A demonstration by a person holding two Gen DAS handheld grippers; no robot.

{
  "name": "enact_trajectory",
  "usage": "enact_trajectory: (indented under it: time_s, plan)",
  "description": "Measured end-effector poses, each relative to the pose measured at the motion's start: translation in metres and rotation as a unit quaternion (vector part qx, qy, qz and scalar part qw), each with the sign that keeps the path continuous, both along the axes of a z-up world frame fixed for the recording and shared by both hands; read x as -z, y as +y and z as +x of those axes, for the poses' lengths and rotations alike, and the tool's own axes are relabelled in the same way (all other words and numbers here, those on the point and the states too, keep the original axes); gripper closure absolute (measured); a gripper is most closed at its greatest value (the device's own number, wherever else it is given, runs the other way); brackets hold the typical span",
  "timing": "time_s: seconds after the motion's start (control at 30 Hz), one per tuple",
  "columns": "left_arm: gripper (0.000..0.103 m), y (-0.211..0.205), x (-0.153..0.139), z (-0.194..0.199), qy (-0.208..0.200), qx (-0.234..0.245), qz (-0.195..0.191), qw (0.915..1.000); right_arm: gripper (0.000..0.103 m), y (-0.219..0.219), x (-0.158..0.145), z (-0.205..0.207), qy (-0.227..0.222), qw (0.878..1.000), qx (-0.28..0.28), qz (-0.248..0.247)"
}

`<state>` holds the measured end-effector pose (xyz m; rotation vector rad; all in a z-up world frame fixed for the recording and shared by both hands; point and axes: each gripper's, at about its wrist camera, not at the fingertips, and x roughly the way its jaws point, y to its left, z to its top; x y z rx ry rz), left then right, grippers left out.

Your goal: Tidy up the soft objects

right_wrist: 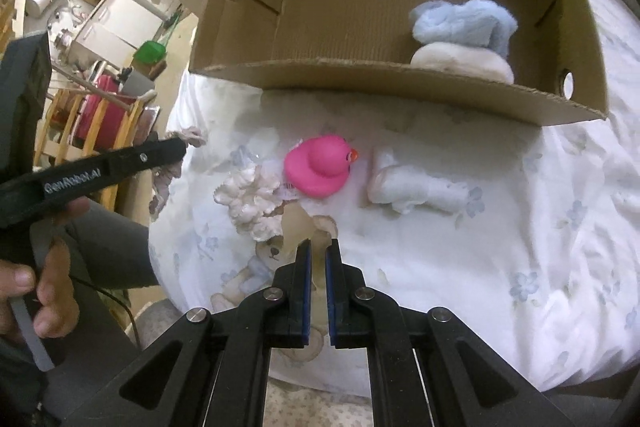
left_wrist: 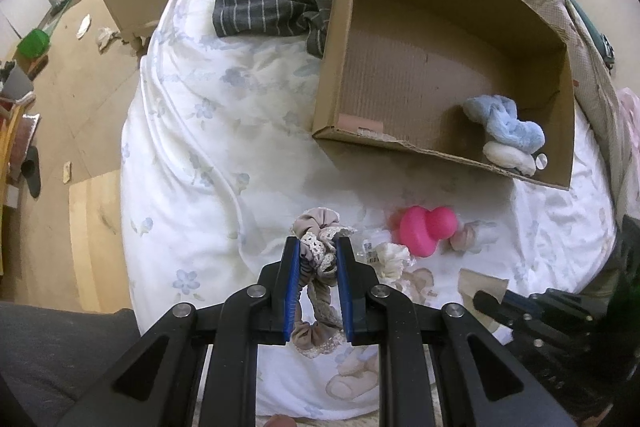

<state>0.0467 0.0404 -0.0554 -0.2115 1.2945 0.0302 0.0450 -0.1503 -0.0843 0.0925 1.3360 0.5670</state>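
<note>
On the floral bedsheet point(left_wrist: 192, 155) before the cardboard box point(left_wrist: 348, 27), the left gripper point(left_wrist: 318, 251) is clamped on a beige scrunchie point(left_wrist: 320, 267), while the right gripper point(right_wrist: 318, 251), fingers together and empty, points near the pink duck point(right_wrist: 318, 167) and white scrunchie point(right_wrist: 252, 203).

The left gripper point(left_wrist: 318, 255) points steeply down at the bed point(left_wrist: 192, 155), pinching a beige scrunchie point(left_wrist: 320, 267). The right gripper point(right_wrist: 318, 259), apparently empty, hangs closed above it.
</note>
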Motion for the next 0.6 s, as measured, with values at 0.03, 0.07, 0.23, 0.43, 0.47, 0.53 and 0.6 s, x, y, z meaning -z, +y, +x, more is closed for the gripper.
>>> enact_trajectory:
  time_s: [0.03,0.07,0.23,0.43,0.47,0.53,0.6]
  plan:
    - [0.087,-0.001,-0.001,-0.001,-0.003,0.001,0.002,1.0,0.095,-0.001,-0.001,0.001,-0.002,1.0,0.002,0.003]
    - [0.087,-0.001,-0.002,-0.001,-0.006,0.001,0.004,1.0,0.095,-0.002,-0.002,0.0,-0.004,1.0,0.004,0.006]
    - [0.087,-0.003,-0.006,-0.005,-0.016,-0.001,0.007,0.9999,0.095,-0.007,-0.01,-0.002,-0.012,1.0,0.007,0.025]
    - [0.087,-0.001,-0.03,-0.006,-0.045,-0.007,-0.008,0.9989,0.095,-0.016,-0.031,0.0,-0.032,0.998,0.023,0.057]
    - [0.087,-0.001,-0.038,-0.004,-0.054,-0.007,-0.01,0.9984,0.095,-0.019,-0.038,0.001,-0.038,0.997,0.027,0.066]
    - [0.087,-0.001,-0.047,0.002,-0.07,-0.008,-0.013,0.9975,0.095,-0.021,-0.053,0.005,-0.061,0.995,0.031,0.075]
    - [0.087,0.001,-0.056,0.012,-0.081,-0.015,-0.021,0.9964,0.095,-0.023,-0.064,0.013,-0.074,0.993,0.039,0.081]
